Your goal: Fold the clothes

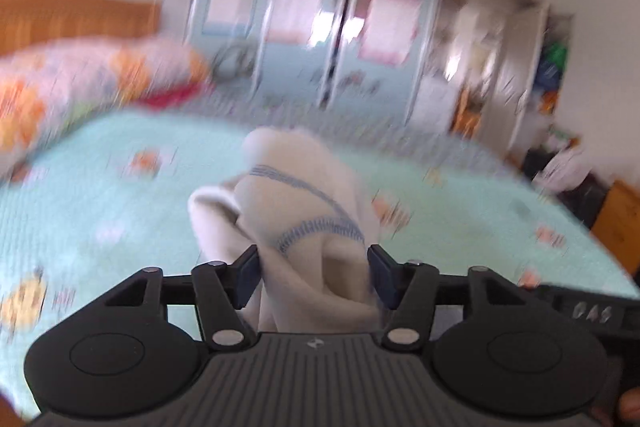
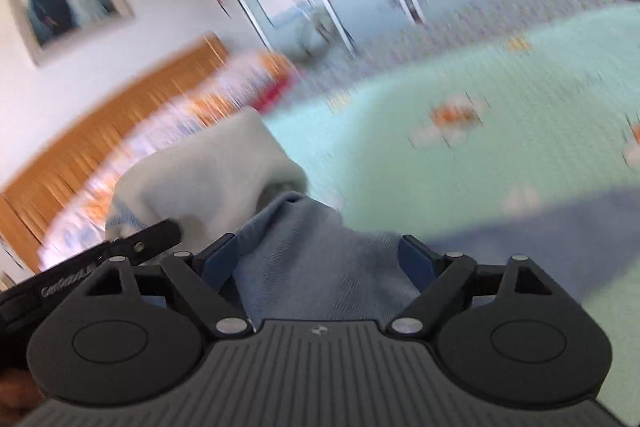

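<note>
Left wrist: white garment (image 1: 304, 211) between claw (image 1: 314, 277)

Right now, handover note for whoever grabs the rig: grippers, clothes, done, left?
Left gripper: jaws apart, bunched white garment with blue trim between them; grip unclear through blur.
Right gripper: jaws wide, blue cloth between them; grip equally unclear.
Both pieces sit bunched over the mint bedspread, close together; the left gripper shows in the right wrist view beside the white piece.
Done: no finished fold visible.
Left: spread flat, fold both.
</note>
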A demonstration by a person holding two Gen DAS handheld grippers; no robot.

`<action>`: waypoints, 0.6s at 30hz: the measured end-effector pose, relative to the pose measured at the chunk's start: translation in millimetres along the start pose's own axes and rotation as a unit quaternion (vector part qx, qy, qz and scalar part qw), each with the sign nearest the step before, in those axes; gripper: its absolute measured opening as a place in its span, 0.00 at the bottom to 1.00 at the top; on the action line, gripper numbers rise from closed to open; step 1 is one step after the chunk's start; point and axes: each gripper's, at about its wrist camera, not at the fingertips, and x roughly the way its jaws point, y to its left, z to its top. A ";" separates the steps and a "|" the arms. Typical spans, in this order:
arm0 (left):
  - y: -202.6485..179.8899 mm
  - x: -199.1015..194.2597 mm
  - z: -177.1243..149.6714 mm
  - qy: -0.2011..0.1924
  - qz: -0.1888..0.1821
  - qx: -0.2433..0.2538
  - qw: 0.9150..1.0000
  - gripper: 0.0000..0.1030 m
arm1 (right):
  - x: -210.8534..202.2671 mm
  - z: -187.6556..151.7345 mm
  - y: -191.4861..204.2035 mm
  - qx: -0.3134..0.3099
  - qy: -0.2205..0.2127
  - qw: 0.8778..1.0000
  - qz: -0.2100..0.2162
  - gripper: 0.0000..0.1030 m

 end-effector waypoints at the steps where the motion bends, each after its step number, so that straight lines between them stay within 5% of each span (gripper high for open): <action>1: 11.0 7.3 -14.6 0.026 0.008 -0.013 1.000 0.57 | 7.4 -14.1 -7.9 0.005 0.020 1.000 -0.018 0.83; 4: 35.8 7.4 -38.8 0.052 0.010 -0.048 0.997 0.57 | 14.4 -49.8 -31.4 0.028 0.058 0.995 -0.079 0.83; 7: 47.2 4.6 -36.7 0.038 0.012 -0.058 0.998 0.58 | 13.8 -66.2 -56.4 0.072 0.072 0.989 -0.108 0.83; 11: 56.8 11.2 -29.4 0.029 0.027 -0.061 0.997 0.60 | 9.7 -63.1 -75.3 0.108 0.047 0.985 -0.127 0.83; 18: 52.7 64.0 -28.3 0.081 0.041 -0.031 0.995 0.68 | 61.4 -46.7 -90.1 0.105 0.059 0.981 -0.152 0.83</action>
